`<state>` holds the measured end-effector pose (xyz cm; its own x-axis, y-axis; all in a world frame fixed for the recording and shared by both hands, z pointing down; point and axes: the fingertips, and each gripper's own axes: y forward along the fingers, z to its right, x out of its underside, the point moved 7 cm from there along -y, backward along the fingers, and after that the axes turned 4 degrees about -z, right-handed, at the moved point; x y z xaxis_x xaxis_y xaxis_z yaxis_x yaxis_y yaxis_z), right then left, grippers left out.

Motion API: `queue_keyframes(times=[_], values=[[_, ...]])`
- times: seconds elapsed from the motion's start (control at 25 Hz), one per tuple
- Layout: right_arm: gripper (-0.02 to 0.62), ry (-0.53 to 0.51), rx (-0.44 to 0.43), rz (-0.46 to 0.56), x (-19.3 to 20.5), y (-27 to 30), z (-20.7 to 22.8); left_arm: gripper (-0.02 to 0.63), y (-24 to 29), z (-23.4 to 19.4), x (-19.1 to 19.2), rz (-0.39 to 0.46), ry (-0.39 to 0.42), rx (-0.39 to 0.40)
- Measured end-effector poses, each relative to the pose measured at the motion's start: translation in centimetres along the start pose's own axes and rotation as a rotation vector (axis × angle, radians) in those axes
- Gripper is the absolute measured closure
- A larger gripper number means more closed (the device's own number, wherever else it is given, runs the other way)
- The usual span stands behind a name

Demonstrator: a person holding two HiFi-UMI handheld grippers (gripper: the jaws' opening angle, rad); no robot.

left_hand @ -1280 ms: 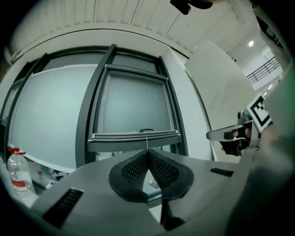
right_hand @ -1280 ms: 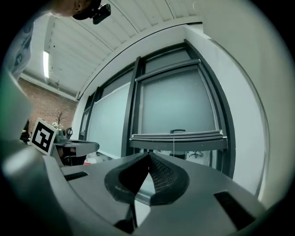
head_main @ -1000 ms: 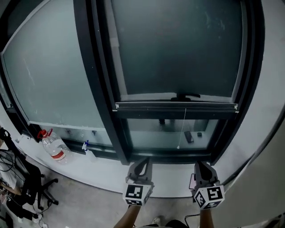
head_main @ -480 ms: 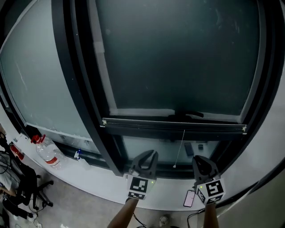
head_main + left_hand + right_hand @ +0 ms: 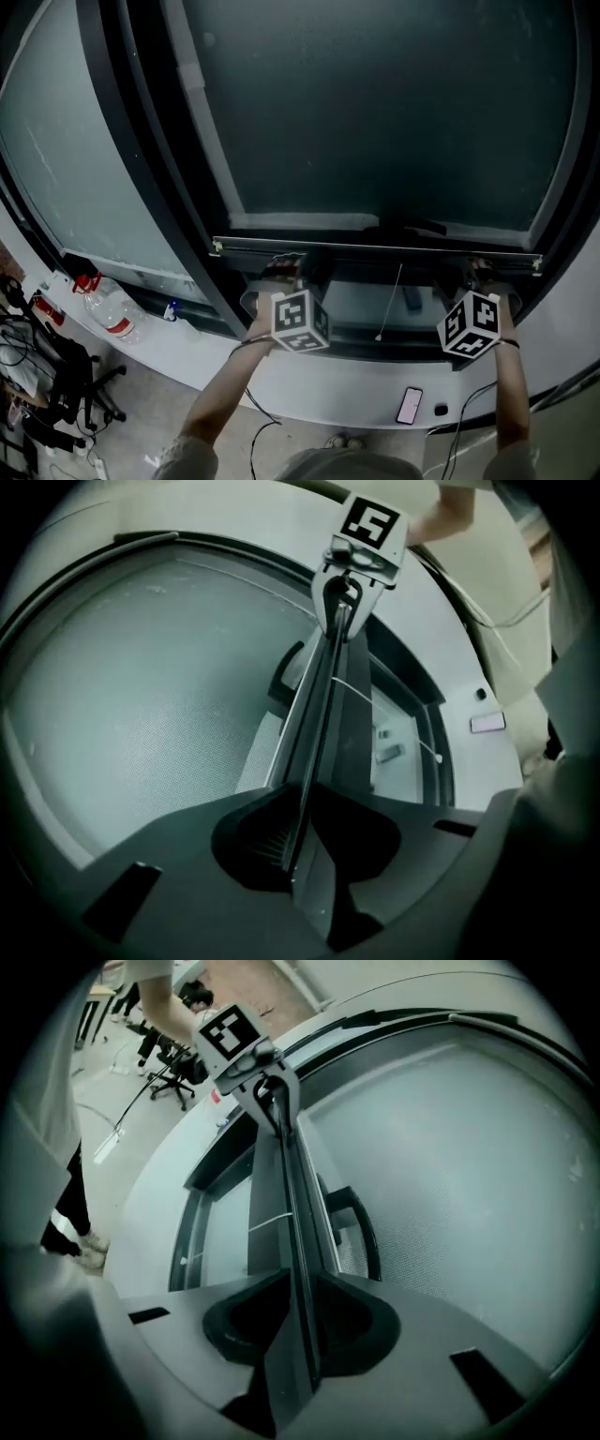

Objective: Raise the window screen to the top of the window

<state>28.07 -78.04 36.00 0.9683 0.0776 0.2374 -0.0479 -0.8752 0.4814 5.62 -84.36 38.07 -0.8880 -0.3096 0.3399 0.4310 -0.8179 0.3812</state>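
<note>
Crowded at the screen bar [image 5: 375, 250]
I see the window handle [image 5: 410, 227] just above it, the cord [image 5: 390, 302] hanging below.

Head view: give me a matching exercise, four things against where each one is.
Things:
1 water bottle
2 phone
3 pull cord
4 office chair

Places:
A hangs below the screen's bottom bar
B on the floor, lower left
C on the sill, far left
D on the sill, right of centre

Pairs: 1-C, 2-D, 3-A, 4-B
</note>
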Motion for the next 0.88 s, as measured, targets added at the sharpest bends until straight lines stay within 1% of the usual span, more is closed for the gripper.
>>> queue_keyframes(times=[0.08, 0.2, 0.36, 0.44, 0.48, 0.56, 0.64, 0.72, 0.8, 0.88], values=[[0.519, -0.057, -0.033, -0.051, 0.4, 0.7, 0.1, 0.555, 0.2, -0.4, 0.4, -0.019, 0.051, 0.021], [0.528, -0.122, -0.077, -0.122, 0.8, 1.7, 0.5, 0.555, 0.4, -0.9, 0.3, -0.037, 0.096, 0.071], [0.532, -0.138, -0.136, -0.148, 0.7, 1.7, 0.8, 0.555, 1.0, -1.1, 0.5, -0.126, 0.144, 0.178], [0.535, -0.149, -0.138, -0.160, 0.6, 1.7, 0.9, 0.555, 0.9, -1.5, 0.8, -0.128, 0.142, 0.181], [0.554, -0.158, -0.137, -0.165, 0.6, 1.8, 0.9, 0.555, 0.8, -1.5, 0.9, -0.120, 0.144, 0.167], [0.557, -0.169, -0.147, -0.171, 0.5, 2.0, 0.9, 0.555, 0.8, -1.3, 0.9, -0.112, 0.167, 0.140], [0.568, -0.170, -0.165, -0.178, 0.5, 2.1, 1.0, 0.555, 1.0, -1.3, 0.8, -0.132, 0.186, 0.154], [0.568, -0.167, -0.181, -0.193, 0.4, 2.2, 1.3, 0.562, 1.3, -1.6, 0.3, -0.184, 0.201, 0.209], [0.568, -0.162, -0.194, -0.207, 0.2, 2.2, 1.4, 0.571, 1.6, -1.7, -0.3, -0.265, 0.217, 0.262], [0.569, -0.165, -0.207, -0.210, 0.1, 2.1, 1.3, 0.577, 1.8, -1.5, -0.8, -0.349, 0.239, 0.296]])
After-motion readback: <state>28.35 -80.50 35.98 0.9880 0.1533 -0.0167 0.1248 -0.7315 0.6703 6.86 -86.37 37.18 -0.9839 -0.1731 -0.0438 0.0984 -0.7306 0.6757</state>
